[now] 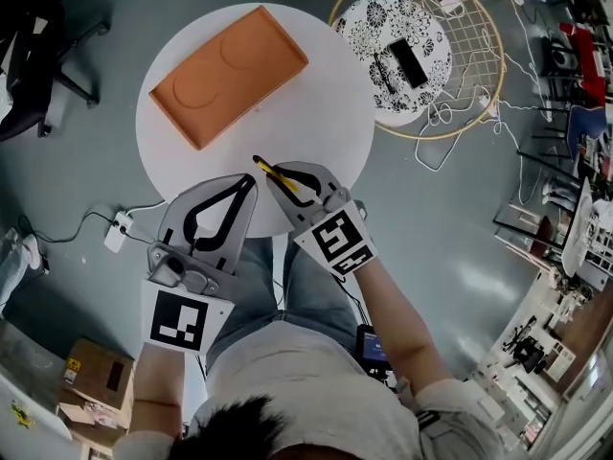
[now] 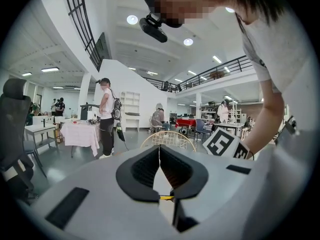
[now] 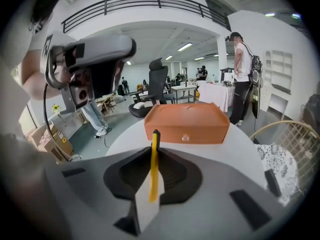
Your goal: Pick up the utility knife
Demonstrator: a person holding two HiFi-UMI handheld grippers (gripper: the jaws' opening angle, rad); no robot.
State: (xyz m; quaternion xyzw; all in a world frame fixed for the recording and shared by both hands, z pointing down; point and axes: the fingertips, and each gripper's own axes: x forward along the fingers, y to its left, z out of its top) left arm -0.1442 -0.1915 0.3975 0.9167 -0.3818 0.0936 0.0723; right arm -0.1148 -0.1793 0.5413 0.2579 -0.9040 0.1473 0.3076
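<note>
Currently held: utility knife (image 3: 153, 171), yellow with a black tip, clamped edge-on between the closed jaws of my right gripper (image 3: 154, 151).
Knife position: over the near edge of the white table (image 1: 326, 113), black tip toward the orange tray (image 1: 230, 73).
Left gripper (image 2: 159, 151): jaws closed tip to tip, nothing between them, just beside the knife.
Markings: black-and-white square markers (image 1: 337, 240) on both gripper cubes; other print too small to read.

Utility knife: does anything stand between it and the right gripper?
Nothing visible does. The utility knife is already clamped between the jaws of the right gripper, and its tip points toward the orange tray.
</note>
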